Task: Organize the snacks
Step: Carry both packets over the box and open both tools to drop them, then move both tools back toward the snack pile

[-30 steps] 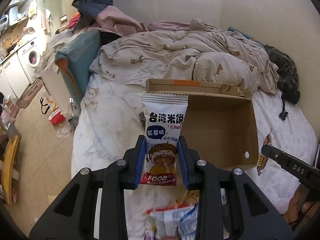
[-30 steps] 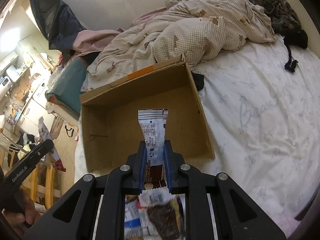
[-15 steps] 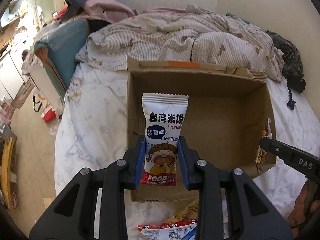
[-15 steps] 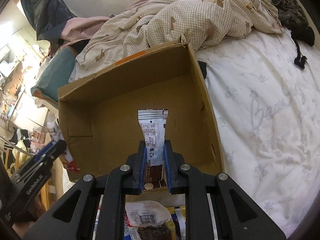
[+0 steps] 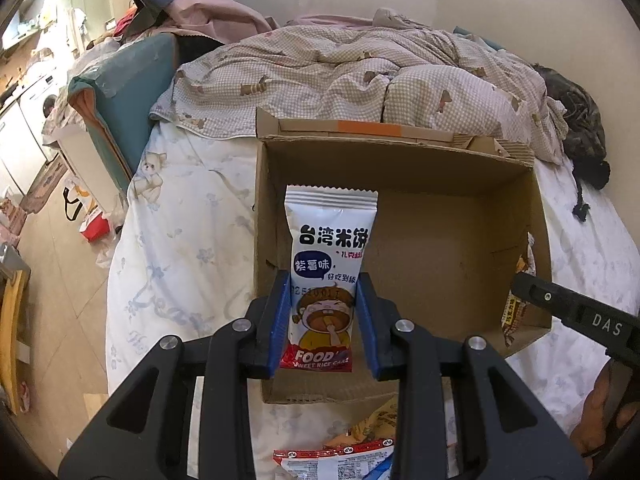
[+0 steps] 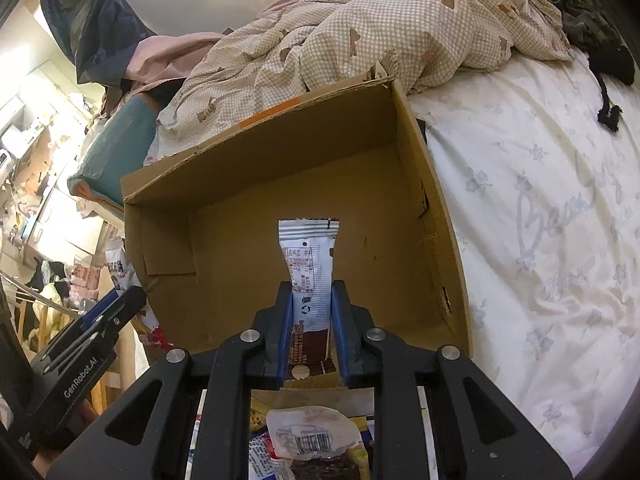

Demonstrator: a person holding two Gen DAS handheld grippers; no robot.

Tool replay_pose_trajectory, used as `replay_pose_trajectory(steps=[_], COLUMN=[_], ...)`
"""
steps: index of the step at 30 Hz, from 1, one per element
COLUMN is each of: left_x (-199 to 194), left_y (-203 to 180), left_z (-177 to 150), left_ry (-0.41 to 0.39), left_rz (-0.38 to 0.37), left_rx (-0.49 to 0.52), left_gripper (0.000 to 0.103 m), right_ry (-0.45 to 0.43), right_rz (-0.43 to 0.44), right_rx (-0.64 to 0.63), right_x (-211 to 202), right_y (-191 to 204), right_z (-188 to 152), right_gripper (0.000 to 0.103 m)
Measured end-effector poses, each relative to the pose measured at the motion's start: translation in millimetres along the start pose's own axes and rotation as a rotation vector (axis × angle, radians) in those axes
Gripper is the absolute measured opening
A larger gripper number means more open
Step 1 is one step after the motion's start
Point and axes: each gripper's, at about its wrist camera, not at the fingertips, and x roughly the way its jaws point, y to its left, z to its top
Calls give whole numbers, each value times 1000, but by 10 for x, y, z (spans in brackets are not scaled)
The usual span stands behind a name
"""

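Both tools had sunk over the open brown cardboard box [image 5: 420,248] at twelve o'clock — jaws opening: left tool [image 5: 323,320] loosening around the white rice-cake packet [image 5: 326,264], right tool [image 6: 311,330] around the white-and-brown snack bar [image 6: 310,280].

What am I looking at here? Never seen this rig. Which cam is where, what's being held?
No robot: a person holds a two-finger gripper in each hand, each with a fisheye camera looking along its fingers. In the left wrist view, the left gripper has a white rice-cracker packet between its jaws, which are just opening. In the right wrist view, the right gripper has a white-and-brown snack bar, jaws also opening. Both are poised over an open cardboard box on a bed. More snack packets lie below the grippers.
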Motion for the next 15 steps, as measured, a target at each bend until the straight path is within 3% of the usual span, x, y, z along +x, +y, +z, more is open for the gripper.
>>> replay_pose_trajectory(steps=[1, 6, 7, 8, 10, 15], left_x=[-3, -65, -83, -100, -126, -153], left_y=[3, 16, 23, 32, 54, 87], left_z=[-4, -5, -4, -3, 3, 4], left_ry=[0, -33, -39, -45, -56, -65], left_rz=[-1, 22, 20, 18, 13, 18], left_rx=[-1, -3, -10, -17, -28, -42], left_gripper=[35, 77, 81, 85, 86, 87], right_ry=[2, -11, -13, -20, -54, -93], right_rz=[6, 0, 1, 8, 4, -7], right_rx=[5, 28, 36, 48, 66, 37], right_x=[3, -14, -21, -35, -83, -162], right_y=[-10, -69, -87, -106, -123, -81], right_z=[1, 26, 33, 35, 33, 58], right_gripper=[22, 27, 36, 57, 86, 88])
